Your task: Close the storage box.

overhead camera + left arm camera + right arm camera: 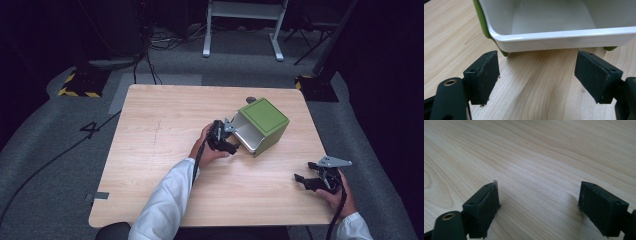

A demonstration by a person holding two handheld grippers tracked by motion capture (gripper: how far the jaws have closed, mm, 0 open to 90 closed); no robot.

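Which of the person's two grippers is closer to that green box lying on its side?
The left. The left gripper sits right at the green box's white opening, jaws open; the right gripper rests well away, near the table's corner.

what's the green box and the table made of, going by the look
Box: probably plastic. The green outside is matte; the white inside is smooth with a soft sheen, and its rounded rim looks moulded. Coated metal can't be ruled out.
Table: pale wood grain with a flat, dull finish; either wood or a printed laminate.
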